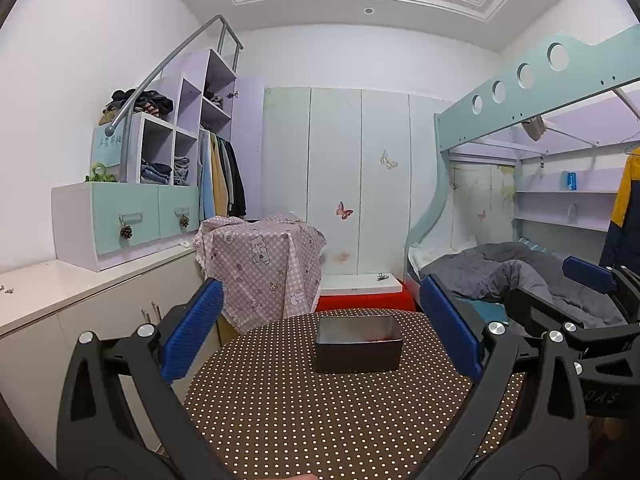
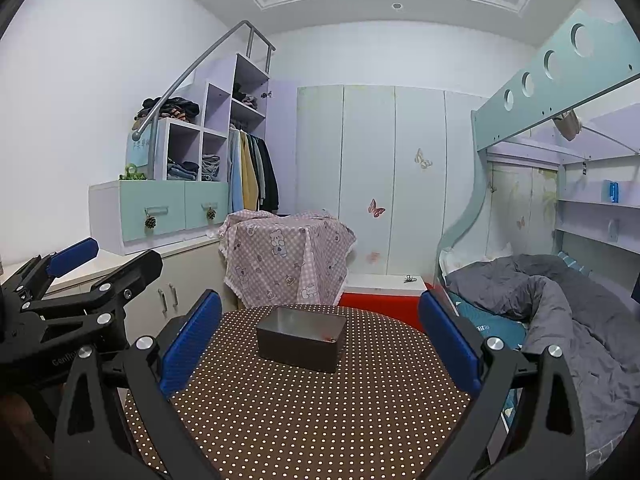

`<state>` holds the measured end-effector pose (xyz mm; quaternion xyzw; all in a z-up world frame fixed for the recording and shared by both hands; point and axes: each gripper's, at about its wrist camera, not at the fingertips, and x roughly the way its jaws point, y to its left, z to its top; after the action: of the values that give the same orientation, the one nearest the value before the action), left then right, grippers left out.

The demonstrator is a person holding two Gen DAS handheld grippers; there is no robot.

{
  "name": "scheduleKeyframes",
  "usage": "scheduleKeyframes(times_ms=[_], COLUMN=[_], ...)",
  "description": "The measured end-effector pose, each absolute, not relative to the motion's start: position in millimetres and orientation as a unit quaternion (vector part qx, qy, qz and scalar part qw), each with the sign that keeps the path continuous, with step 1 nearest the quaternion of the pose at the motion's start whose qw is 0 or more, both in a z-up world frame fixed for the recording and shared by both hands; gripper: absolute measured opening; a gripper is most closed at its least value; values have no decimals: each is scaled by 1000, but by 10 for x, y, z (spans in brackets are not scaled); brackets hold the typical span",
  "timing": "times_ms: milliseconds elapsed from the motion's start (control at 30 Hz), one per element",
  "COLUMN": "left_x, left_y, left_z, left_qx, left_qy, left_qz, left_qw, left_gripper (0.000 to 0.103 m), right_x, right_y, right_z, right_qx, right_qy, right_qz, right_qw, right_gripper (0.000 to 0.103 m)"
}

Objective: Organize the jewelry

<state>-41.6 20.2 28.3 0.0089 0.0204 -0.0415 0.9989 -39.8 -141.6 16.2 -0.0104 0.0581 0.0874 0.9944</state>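
Note:
A dark rectangular box (image 1: pixel 357 344) with a shiny metal inside stands on the round brown polka-dot table (image 1: pixel 312 412); something small and red lies in its right corner. My left gripper (image 1: pixel 320 332) is open, held well above the table's near side, nothing between its blue pads. In the right wrist view the same box (image 2: pixel 301 338) sits at the far middle of the table (image 2: pixel 304 412), a red speck showing inside. My right gripper (image 2: pixel 320 332) is open and empty too. Each gripper shows at the edge of the other's view.
A low stand draped in pink checked cloth (image 1: pixel 262 264) is behind the table. A white block on a red base (image 1: pixel 362 288) has a small metal item on it. White counter (image 1: pixel 60 288) lies left, a bunk bed with grey duvet (image 2: pixel 560 304) right.

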Motion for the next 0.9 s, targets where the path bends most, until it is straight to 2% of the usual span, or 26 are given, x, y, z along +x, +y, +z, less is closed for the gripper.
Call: scheduleKeyframes(times_ms=[900], left_x=[-431], left_y=[243], left_z=[269], left_qx=[18], left_qy=[15], left_qz=[-36], left_qw=[999], left_gripper=[97], right_x=[-398], right_y=[-1347], right_z=[126], right_qx=[-7], right_qy=[65], right_qz=[89], right_qw=[994], right_gripper=[95])
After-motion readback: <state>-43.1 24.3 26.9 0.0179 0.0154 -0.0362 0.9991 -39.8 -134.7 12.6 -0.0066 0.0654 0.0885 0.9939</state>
